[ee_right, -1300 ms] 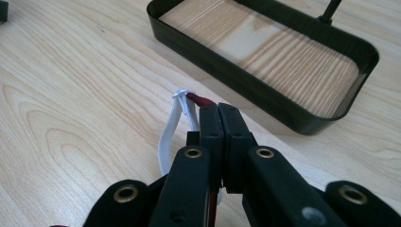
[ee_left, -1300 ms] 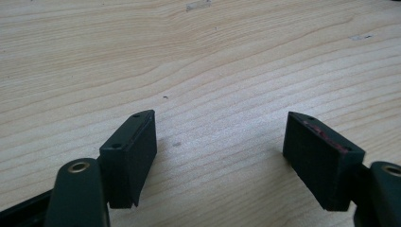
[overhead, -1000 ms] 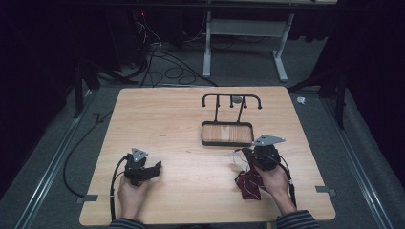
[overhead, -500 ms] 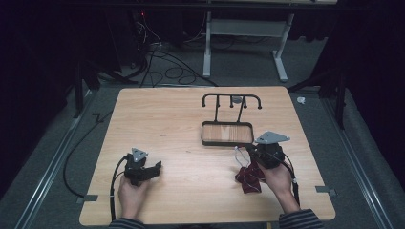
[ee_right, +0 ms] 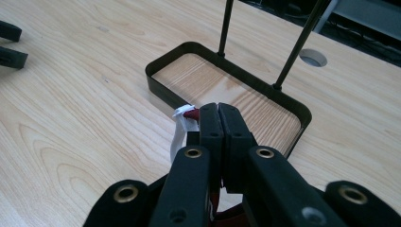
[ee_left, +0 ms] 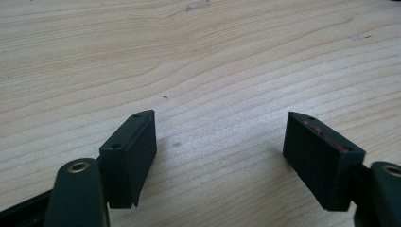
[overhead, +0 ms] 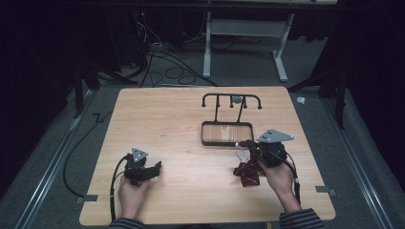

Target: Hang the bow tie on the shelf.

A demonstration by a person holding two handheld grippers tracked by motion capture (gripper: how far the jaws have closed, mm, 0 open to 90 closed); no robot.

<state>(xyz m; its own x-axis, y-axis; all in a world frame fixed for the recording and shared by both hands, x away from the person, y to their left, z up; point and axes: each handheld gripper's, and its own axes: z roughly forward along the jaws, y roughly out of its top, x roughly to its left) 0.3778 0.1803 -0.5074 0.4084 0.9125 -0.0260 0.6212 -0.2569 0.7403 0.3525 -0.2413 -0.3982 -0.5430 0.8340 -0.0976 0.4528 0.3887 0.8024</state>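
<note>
A dark red cloth with a white loop hangs bunched under my right gripper, partly resting on the table. In the right gripper view the right gripper is shut on the cloth's top edge, with the white tag sticking out to the left of the jaws. Just ahead of it stands a black rack with a shallow tray base and a bar of hooks. My left gripper lies on the table at the front left, open, nothing between its fingers.
The tray rim and two thin uprights stand close ahead of the right jaws. A round hole is in the wooden table behind the rack. A table frame and cables lie on the floor beyond the far edge.
My right gripper has risen a little and moved toward the tray, drawing the red cloth up and forward with it. The left gripper has stayed still.
</note>
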